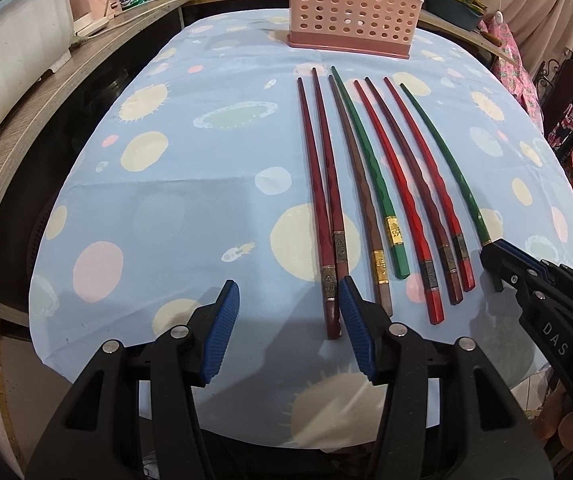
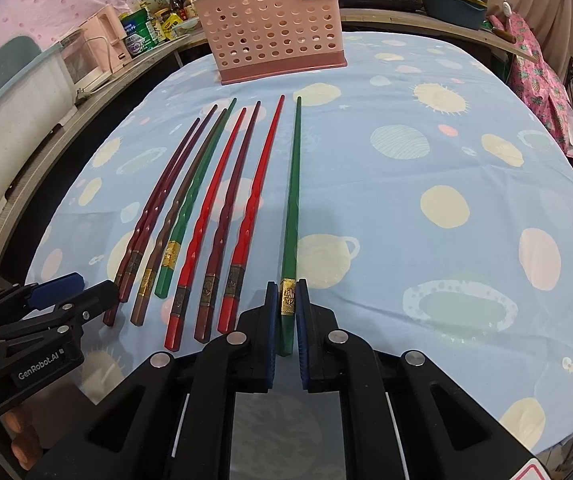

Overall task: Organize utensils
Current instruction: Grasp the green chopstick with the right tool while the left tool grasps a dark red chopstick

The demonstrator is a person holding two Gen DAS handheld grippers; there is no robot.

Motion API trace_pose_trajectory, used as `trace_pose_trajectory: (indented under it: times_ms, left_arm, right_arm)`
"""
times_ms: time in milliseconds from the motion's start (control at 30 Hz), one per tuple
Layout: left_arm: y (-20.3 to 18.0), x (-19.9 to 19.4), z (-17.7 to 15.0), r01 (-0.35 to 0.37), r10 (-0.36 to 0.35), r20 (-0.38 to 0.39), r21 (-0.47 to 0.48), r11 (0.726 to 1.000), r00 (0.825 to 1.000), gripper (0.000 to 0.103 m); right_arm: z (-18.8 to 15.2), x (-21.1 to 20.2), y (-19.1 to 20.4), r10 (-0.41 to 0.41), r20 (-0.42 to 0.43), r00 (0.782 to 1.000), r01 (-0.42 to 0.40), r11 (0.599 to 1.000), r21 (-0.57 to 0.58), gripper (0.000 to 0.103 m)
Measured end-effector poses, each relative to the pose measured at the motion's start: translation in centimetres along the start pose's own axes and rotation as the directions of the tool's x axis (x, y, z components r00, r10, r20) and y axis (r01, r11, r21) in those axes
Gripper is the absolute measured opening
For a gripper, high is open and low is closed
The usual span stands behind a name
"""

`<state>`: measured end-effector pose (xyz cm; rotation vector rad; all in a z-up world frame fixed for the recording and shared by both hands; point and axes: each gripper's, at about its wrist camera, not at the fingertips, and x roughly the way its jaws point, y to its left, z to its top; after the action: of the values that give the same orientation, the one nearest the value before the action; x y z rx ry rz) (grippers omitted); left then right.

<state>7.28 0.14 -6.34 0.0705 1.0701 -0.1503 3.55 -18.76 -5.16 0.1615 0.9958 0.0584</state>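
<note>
1. While our right gripper (image 2: 287, 312) pinches the rightmost long green lacquered chopstick (image 2: 292, 200) at its gold-banded butt, the whole shaft reaches away toward 12 o'clock; held this near one end, it may droop or swivel between the blue pads (image 2: 301, 320) on lifting.
2. At 9 o'clock of that grip, the nearest bright red faceted chopstick (image 2: 251, 216) lies close by, so a sideways swing could scatter the row.
3. Our left gripper (image 1: 290, 328) stands wide open and holds nothing; its right pad sits just beside the dark maroon chopsticks (image 1: 326, 200), and a careless nudge would roll them.
4. Standing at 12 o'clock on the blue spotted tablecloth (image 1: 166, 184), the pink perforated plastic holder (image 1: 350, 8) looks light; a slanted tip may catch its rim and tip it.
</note>
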Motion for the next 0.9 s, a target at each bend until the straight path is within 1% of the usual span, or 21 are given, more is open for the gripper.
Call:
trace_pose_trajectory:
  times_ms: [100,200,433,467,600,633,700,767,900]
  left_arm:
    - [0.34,0.11,0.14,-0.009,0.009,-0.002,-0.014,1.000,1.000,0.050]
    - [0.81,0.64,0.18,-0.015,0.014,-0.022,-0.030,0.999,1.000,0.050]
    - [0.62,0.68,0.23,-0.025,0.024,-0.016,-0.018,1.000,1.000,0.049]
    - [0.63,0.65,0.23,-0.022,0.022,-0.015,-0.016,1.000,1.000,0.046]
    - [0.55,0.55,0.34,-0.011,0.010,-0.013,-0.010,1.000,1.000,0.026]
    - [0.54,0.55,0.36,-0.011,0.011,-0.013,-0.010,1.000,1.000,0.024]
    - [0.55,0.55,0.39,-0.008,0.008,-0.014,-0.010,1.000,1.000,0.012]
    - [0.63,0.56,0.46,-0.004,0.004,-0.019,-0.013,1.000,1.000,0.008]
    - [0.65,0.55,0.60,0.001,-0.001,-0.025,-0.017,1.000,1.000,0.008]
  right_arm:
    - [0.00,0.01,0.01,0.000,0.000,1.000,0.000,1.000,0.001,0.008]
    - [0.02,0.02,-0.03,0.001,0.000,1.000,-0.001,1.000,0.001,0.008]
    - [0.09,0.04,-0.10,0.003,0.000,1.000,-0.003,1.000,0.003,0.007]
    - [0.09,0.03,-0.10,0.003,0.000,1.000,-0.003,1.000,0.003,0.007]
    - [0.13,0.00,-0.13,0.004,0.000,1.000,-0.004,1.000,0.003,0.007]
    - [0.10,0.00,-0.12,0.004,0.000,1.000,-0.004,1.000,0.003,0.007]
    - [0.09,-0.01,-0.14,0.005,0.000,1.000,-0.005,1.000,0.004,0.007]
    - [0.13,-0.07,-0.19,0.005,0.001,1.000,-0.005,1.000,0.007,0.007]
    - [0.34,-0.29,-0.60,0.005,0.007,1.000,-0.005,1.000,0.019,0.007]
